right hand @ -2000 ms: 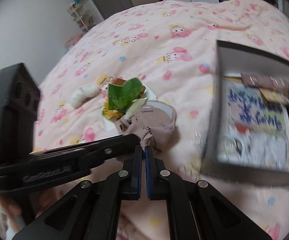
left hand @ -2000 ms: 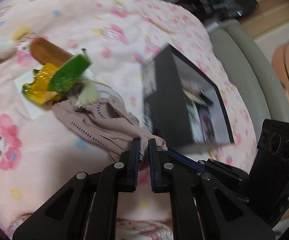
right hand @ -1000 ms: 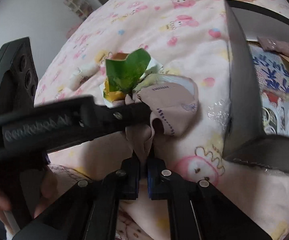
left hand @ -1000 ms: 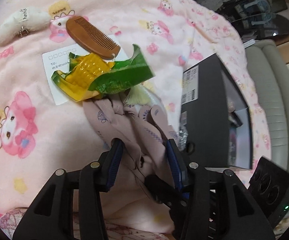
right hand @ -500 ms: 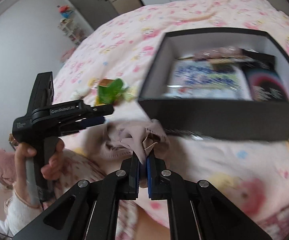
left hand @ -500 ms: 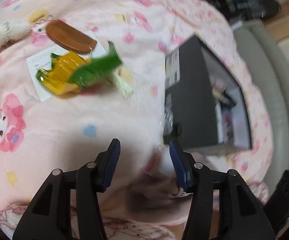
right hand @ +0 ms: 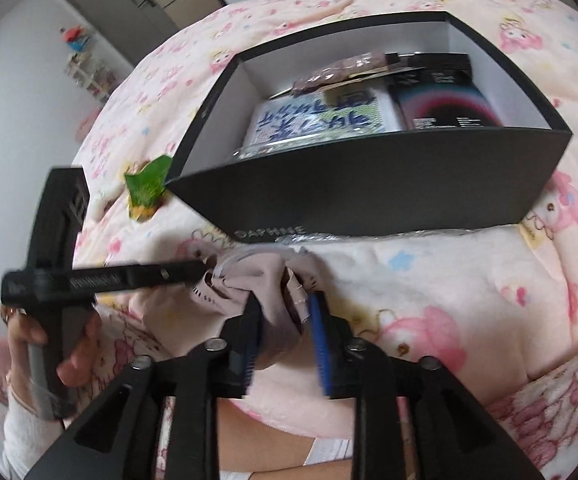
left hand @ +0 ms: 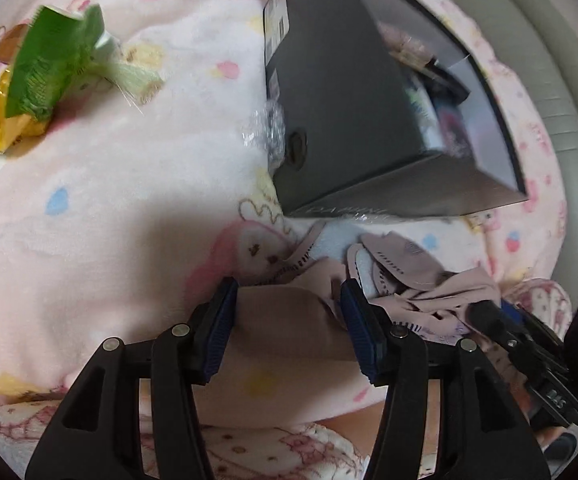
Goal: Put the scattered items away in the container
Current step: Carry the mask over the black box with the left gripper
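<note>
Two grippers work over a pink printed blanket [left hand: 129,184], just in front of the black box [right hand: 369,200]. Left gripper [left hand: 289,320]: jaws stand well apart, having just been opening; the mauve cloth [left hand: 409,276] lies between and under its blue pads, but whether either pad touches it cannot be made out. Right gripper [right hand: 285,340]: jaws parted, having just been opening; a fold of the same cloth sits between them, seemingly loose, contact unclear through motion blur. Cloth rests on the blanket, outside the box, near its front wall. Box contents are partly hidden by that wall; a printed packet [right hand: 321,120] and a dark carton [right hand: 445,104] show. Green and yellow wrapper [left hand: 37,76] lies well apart, left of the box; what lies beneath it is cut off.
</note>
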`<state>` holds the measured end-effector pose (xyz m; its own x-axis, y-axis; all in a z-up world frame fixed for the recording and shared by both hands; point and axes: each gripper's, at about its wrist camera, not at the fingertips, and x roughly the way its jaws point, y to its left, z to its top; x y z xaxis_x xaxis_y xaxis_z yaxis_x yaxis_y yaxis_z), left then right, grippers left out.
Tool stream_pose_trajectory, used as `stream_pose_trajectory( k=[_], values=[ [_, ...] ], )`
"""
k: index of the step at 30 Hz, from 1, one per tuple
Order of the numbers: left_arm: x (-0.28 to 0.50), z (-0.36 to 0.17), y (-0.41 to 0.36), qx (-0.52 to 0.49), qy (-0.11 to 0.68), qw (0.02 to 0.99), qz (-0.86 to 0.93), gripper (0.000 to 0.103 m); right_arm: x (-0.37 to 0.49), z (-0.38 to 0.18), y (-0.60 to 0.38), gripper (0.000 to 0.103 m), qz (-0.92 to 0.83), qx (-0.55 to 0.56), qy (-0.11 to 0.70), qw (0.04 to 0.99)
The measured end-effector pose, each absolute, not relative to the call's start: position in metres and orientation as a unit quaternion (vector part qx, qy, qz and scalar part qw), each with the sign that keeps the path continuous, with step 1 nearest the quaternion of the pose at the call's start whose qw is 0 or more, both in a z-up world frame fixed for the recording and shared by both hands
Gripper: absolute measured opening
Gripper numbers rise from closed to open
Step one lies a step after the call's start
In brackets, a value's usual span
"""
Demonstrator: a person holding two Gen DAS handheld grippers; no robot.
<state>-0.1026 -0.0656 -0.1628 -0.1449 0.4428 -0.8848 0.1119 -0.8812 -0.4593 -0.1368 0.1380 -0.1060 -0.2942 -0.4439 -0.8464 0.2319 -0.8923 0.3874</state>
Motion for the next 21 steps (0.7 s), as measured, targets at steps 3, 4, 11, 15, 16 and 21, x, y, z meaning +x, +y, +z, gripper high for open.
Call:
stream_pose_trajectory(
  k=[3,4,11,15,16,21],
  values=[
    [-0.103,-0.168,-0.054,-0.654,-0.215,0.128,0.714,0.062,-0.142,-0.129,0.13,0.044,-0.769,0.587,-0.101,0.23],
    [-0.102,-0.169,-0.05,-0.655,-0.213,0.132,0.713,0.062,-0.143,-0.138,0.125,0.044,-0.757,0.603,-0.1,0.231],
    [-0.091,-0.15,-0.034,-0.619,-0.186,0.172,0.743,0.017,-0.141,-0.124,0.112,0.014,-0.788,0.555,-0.089,0.251],
    [-0.081,-0.122,-0.039,-0.573,-0.23,0.226,0.754,0.015,-0.139,-0.092,0.123,0.012,-0.8,0.525,-0.094,0.275],
    [-0.08,-0.111,-0.038,-0.561,-0.238,0.237,0.756,0.015,-0.144,-0.083,0.126,0.012,-0.803,0.517,-0.094,0.281],
    [-0.098,-0.042,-0.031,-0.506,-0.223,0.26,0.792,0.015,-0.175,-0.02,0.139,0.012,-0.821,0.463,-0.086,0.323]
  ],
)
